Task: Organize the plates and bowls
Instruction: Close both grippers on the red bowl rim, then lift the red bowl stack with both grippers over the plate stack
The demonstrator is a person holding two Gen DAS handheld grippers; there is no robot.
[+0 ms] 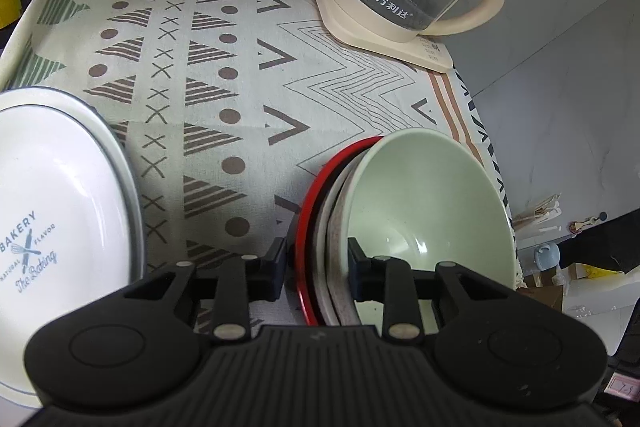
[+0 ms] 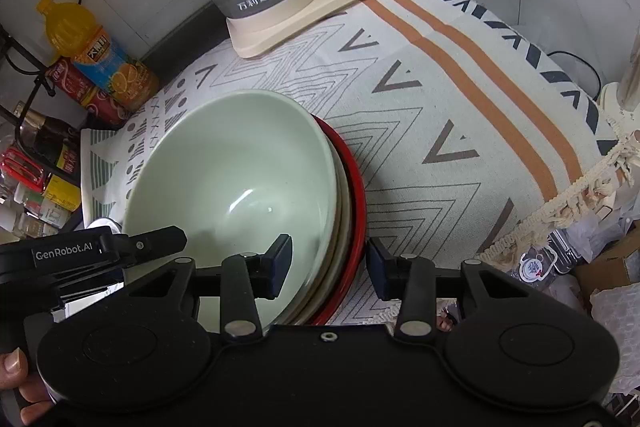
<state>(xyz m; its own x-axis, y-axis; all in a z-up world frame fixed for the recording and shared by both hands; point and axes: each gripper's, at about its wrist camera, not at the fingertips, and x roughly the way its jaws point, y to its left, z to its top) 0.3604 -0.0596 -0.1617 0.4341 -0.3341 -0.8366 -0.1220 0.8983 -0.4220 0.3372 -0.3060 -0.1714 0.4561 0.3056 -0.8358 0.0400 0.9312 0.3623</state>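
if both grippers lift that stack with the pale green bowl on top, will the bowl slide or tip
The pale green bowl looks glossy, so probably slippery. It sits off-centre in the speckled bowl and red plate, so it may shift. It is likely rigid and breakable.

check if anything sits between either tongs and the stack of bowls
Nothing visible does. The left tongs straddle the near rim of the bowl stack on one side, and the right tongs straddle its rim on the opposite side.

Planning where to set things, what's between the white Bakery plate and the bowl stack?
Mostly bare patterned cloth between the Bakery plate and the bowl stack, in the left wrist view; one finger of the left gripper sits beside the stack's rim.
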